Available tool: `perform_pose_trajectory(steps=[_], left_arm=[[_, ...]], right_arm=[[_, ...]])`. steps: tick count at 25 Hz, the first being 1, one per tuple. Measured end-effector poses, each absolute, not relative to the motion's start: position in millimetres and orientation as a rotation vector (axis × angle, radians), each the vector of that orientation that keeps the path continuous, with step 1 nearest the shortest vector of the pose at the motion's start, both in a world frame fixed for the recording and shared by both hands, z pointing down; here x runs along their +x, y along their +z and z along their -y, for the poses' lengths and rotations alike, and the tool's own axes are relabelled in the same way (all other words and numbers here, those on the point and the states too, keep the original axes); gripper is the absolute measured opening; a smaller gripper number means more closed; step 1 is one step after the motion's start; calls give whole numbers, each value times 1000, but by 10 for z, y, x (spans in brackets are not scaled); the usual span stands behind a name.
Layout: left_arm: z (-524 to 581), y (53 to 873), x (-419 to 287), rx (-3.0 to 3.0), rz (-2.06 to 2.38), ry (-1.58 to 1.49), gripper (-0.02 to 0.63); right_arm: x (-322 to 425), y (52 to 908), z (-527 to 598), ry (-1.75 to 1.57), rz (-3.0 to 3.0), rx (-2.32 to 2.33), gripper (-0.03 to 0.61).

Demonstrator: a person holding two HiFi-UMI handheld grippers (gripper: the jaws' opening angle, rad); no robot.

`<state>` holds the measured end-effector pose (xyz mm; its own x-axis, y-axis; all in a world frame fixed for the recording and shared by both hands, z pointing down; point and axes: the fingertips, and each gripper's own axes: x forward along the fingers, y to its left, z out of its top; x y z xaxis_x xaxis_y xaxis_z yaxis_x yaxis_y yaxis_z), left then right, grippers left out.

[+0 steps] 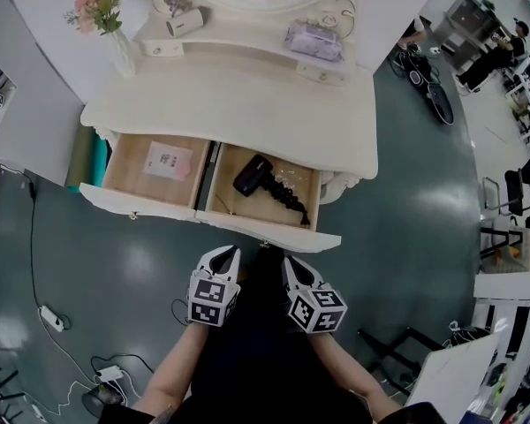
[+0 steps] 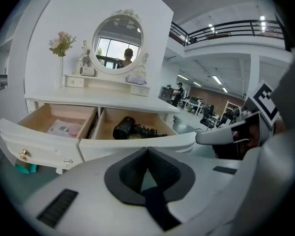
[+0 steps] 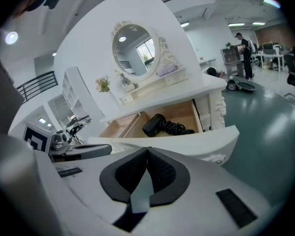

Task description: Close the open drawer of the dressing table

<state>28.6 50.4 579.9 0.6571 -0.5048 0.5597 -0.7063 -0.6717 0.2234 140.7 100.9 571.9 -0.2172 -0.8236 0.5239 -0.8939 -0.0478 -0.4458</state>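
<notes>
underfoot, glossy teal floor (image 1: 406, 237); cream dressing table (image 1: 247, 104)

Glossy dark-green floor (image 1: 115, 263) beneath left claw (image 1: 223, 256), right claw (image 1: 293, 265). White wall (image 1: 44, 25) far ahead-left. Power strip (image 1: 51, 318) on floor, left of left claw. Office chairs (image 1: 512, 188) well right of right claw. Ceiling strip lights (image 2: 217, 79) high ahead.

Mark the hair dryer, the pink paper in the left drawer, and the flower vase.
hair dryer (image 1: 253, 175): head view, on its black body.
pink paper (image 1: 168, 160): head view, on the middle of the sheet.
flower vase (image 1: 122, 53): head view, on the white body of the vase.
</notes>
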Motion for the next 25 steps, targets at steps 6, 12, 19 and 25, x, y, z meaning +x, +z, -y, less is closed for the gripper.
perform_pose_trajectory(steps=[6, 12, 19, 25], left_arm=[[-459, 6028, 409, 2406, 904, 681, 12], [-408, 6246, 562, 2356, 853, 750, 12], [-330, 6388, 603, 2308, 845, 801, 12], [-257, 6416, 637, 2297, 861, 810, 12]], right_arm=[[1524, 6035, -1048, 1221, 1991, 1900, 14], [1589, 6292, -1030, 1323, 1937, 1857, 14], [1678, 6421, -1000, 1407, 1892, 1848, 14], [1745, 6418, -939, 1412, 1903, 1820, 14]])
